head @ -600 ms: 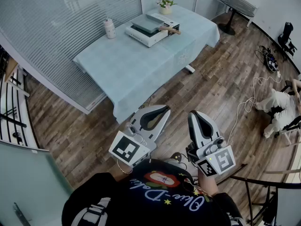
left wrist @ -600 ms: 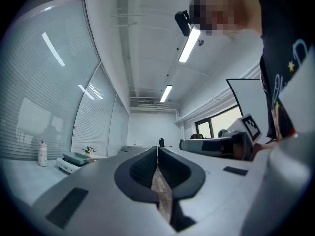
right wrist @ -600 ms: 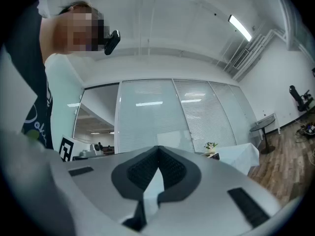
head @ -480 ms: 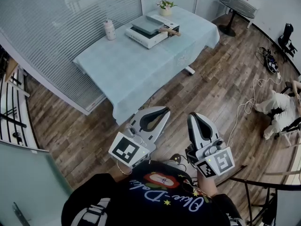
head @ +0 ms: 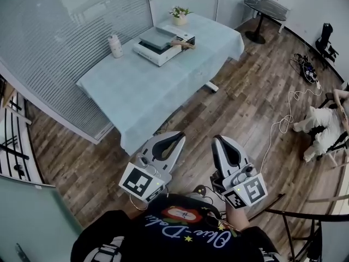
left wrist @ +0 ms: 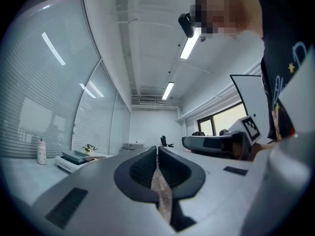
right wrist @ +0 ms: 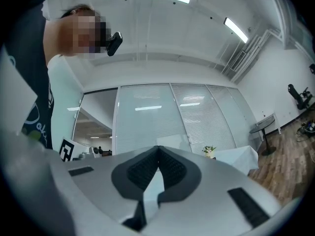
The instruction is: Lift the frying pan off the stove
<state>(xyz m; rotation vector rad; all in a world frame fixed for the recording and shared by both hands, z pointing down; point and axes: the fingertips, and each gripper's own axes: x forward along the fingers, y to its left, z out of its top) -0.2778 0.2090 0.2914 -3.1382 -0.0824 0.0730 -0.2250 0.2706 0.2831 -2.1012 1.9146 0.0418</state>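
Table point(head: 136, 89) under pale cloth bears stove point(head: 148, 49) — wood floor point(head: 245, 86) around.

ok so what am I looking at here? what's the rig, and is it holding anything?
A person wears a head camera and holds a handheld gripper in each hand: left gripper, right gripper. The wide picture is the head view, looking down. The other two pictures look along each gripper's fingers. Both grippers have their fingers shut and hold nothing. Ahead, well out of reach, a table carries a stove with the frying pan on it, a bottle and a potted plant.
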